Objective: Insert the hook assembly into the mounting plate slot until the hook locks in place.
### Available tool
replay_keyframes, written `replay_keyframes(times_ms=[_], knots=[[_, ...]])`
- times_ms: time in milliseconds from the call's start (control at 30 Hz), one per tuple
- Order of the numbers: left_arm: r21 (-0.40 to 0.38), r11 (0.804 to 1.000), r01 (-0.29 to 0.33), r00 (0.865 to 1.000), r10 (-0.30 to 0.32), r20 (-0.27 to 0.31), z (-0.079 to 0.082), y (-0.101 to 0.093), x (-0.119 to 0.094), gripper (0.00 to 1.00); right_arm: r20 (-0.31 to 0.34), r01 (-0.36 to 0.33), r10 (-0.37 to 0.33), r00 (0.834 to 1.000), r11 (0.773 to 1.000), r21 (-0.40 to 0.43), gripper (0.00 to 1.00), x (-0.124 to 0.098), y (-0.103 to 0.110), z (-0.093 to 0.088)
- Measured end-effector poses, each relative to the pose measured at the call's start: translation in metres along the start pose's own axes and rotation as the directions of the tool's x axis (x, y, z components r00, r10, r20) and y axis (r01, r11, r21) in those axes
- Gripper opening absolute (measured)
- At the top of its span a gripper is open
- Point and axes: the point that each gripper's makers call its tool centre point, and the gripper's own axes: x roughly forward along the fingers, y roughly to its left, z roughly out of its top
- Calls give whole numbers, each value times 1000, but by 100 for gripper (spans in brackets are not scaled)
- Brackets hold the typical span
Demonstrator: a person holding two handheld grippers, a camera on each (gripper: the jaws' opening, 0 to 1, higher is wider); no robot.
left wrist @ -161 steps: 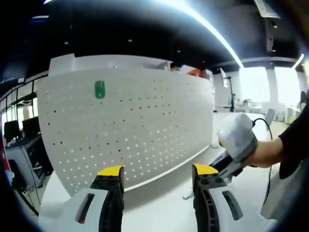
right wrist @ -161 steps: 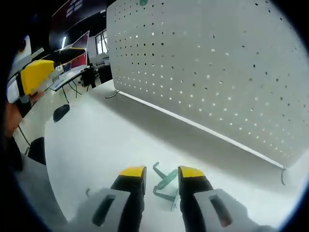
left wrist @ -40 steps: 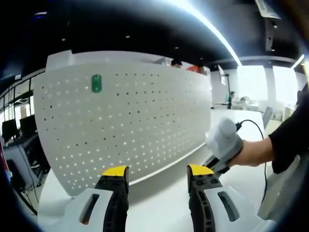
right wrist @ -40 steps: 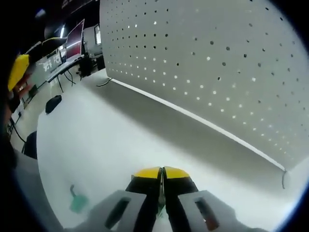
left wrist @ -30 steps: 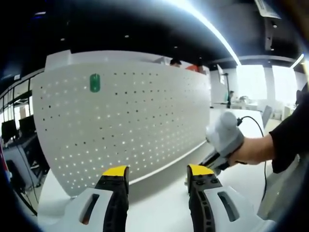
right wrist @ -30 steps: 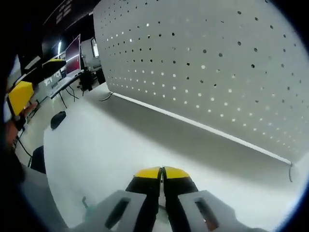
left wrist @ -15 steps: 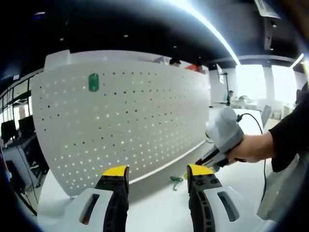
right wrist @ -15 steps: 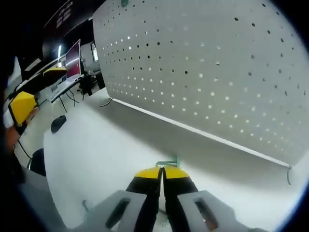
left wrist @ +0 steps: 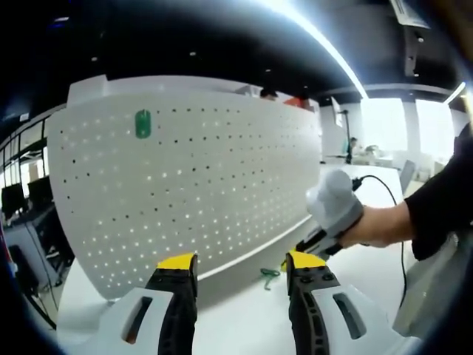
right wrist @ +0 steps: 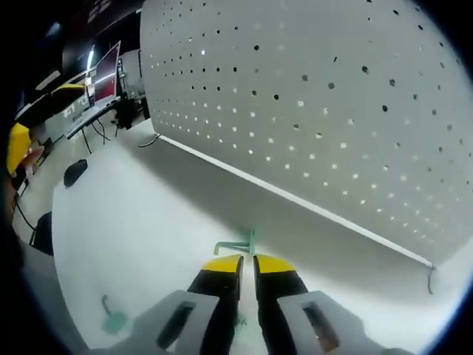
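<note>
- Two views, first the left gripper view: the left tongs (left wrist: 239, 264) hang released, the jaws wide apart with nothing between them, low over the white bench (left wrist: 251, 322) and facing the pegboard (left wrist: 192, 185). They sit as they did in all the earlier pictures.
- Beside the right jaw a small green hook (left wrist: 270, 275) hangs just in front of the pegboard's lower edge, held by the right tongs (left wrist: 290, 260), which come in from the right with a hand (left wrist: 373, 229) behind them. A little more than a second ago no hook showed here; it came up into sight about half a second ago, so the pick is done and the carry has begun.
- One green piece (left wrist: 143, 123) already sits in the pegboard near its top left.
- Right gripper view: the right tongs (right wrist: 247, 265) are clenched on the hook (right wrist: 240, 245), whose bent end sticks out past the yellow tips. Some seconds ago these jaws stood open around it on the bench; now it is lifted and nearer the pegboard (right wrist: 332, 96).
- Another green hook (right wrist: 112, 318) lies on the bench (right wrist: 148, 222) at lower left, well apart.
- My judgement: insertion is not yet started; the hook's prongs must next be lined up with the holes.
</note>
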Motion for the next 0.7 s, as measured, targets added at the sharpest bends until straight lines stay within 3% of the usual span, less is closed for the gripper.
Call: replay_keyframes(times_ms=[300, 700], knots=[[-4, 1000, -4, 1000, 4, -3, -1, 2, 0, 49, -44, -2, 1, 999, 1000, -24, 5, 14, 1, -8], [-8, 1000, -4, 1000, 4, -10, -3, 2, 0, 49, -34, 15, -17, 999, 999, -46, 2, 17, -3, -8]])
